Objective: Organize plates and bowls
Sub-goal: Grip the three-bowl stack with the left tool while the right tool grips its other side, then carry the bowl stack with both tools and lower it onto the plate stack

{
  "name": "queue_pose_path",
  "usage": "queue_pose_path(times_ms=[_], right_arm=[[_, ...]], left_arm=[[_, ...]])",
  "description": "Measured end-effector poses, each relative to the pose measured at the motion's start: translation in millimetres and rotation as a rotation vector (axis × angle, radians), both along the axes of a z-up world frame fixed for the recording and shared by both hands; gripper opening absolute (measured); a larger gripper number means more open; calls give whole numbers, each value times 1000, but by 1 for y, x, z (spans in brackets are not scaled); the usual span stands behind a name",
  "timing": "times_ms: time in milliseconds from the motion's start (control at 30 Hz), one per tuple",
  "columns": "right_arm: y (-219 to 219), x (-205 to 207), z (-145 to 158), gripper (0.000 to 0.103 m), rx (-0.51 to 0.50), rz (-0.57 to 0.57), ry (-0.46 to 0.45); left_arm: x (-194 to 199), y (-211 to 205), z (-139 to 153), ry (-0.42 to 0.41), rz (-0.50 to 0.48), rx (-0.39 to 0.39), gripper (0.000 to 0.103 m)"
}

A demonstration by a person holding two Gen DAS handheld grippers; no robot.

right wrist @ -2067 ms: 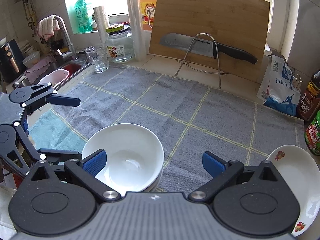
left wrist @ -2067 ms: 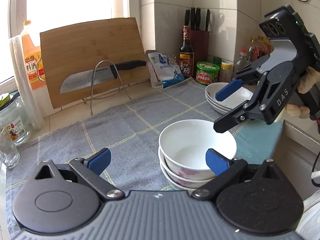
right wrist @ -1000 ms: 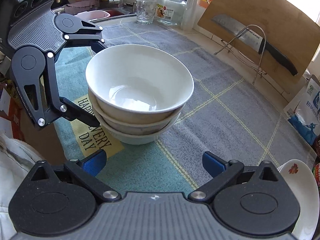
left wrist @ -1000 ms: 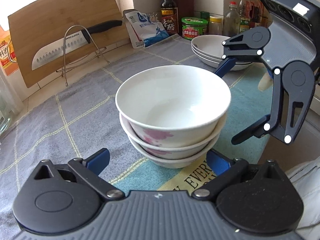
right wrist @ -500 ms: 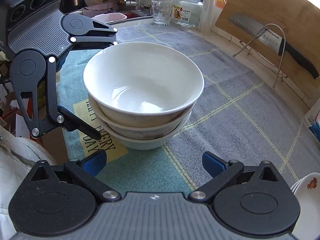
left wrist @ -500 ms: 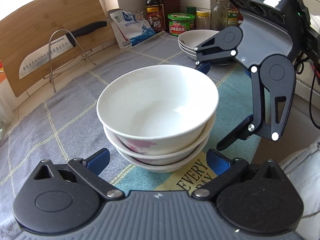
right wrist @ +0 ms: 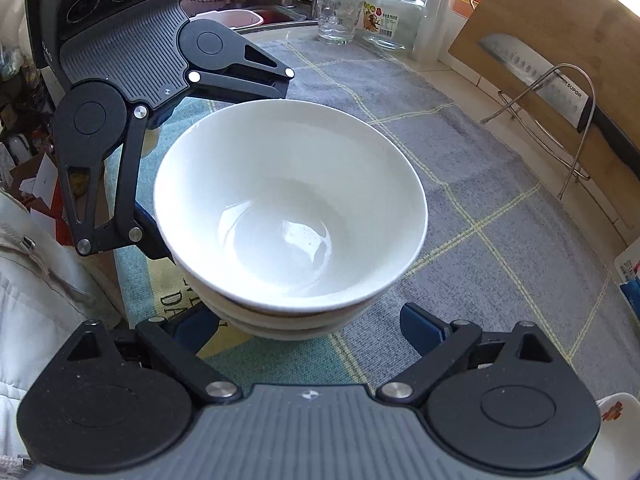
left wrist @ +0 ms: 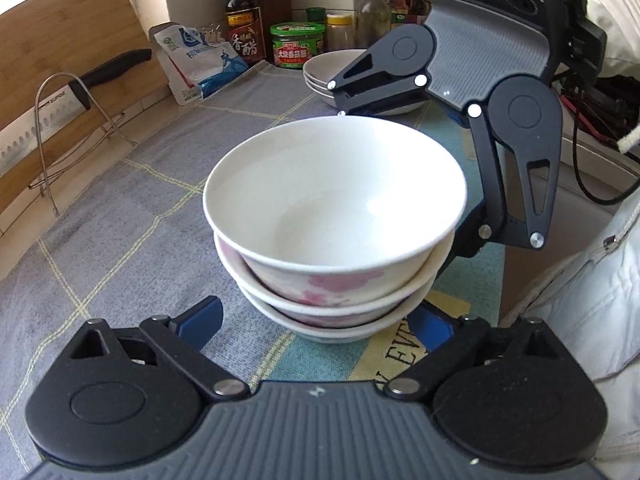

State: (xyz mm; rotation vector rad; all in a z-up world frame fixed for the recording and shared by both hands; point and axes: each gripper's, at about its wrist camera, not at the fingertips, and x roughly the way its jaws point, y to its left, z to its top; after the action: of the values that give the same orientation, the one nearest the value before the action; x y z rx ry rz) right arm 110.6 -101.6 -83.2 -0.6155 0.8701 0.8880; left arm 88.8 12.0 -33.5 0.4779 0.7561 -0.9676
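Observation:
A stack of three white bowls (left wrist: 332, 216), the lower two with pink flowers, stands on a teal mat near the counter's front edge. My left gripper (left wrist: 316, 326) straddles the bottom of the stack. Its jaws are closing, and the blue pads (left wrist: 200, 320) stand just off the bowl walls. From the opposite side my right gripper (right wrist: 310, 330) reaches around the same bowl stack (right wrist: 288, 208), also closing, with a gap at its right pad (right wrist: 422, 330). Each gripper appears in the other's view: the right gripper (left wrist: 394, 184), the left gripper (right wrist: 228, 166). A stack of plates (left wrist: 340, 68) sits behind.
A grey checked towel (left wrist: 160, 184) covers the counter. A knife on a wire stand (left wrist: 72, 96) leans on a cutting board, with bottles and a jar (left wrist: 294, 46) along the wall. A glass (right wrist: 334, 14) and a sink are at the far end. A white sleeve (left wrist: 592, 300) is close by.
Both grippers have moved in toward the bowl stack from opposite sides, so it looks larger in each view. Their jaws have narrowed a little around it.

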Motion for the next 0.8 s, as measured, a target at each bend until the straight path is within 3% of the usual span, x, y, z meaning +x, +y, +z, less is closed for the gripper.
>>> queue_pose_path(times_ms=[467,800], right_arm=[[12,0,6,92,-51,3,36],[9,5,5,88,-14,31,81]], left_arm=[[17,0,1,22,-204,-28,89],[21,-2,0,39,-226,-30,89]])
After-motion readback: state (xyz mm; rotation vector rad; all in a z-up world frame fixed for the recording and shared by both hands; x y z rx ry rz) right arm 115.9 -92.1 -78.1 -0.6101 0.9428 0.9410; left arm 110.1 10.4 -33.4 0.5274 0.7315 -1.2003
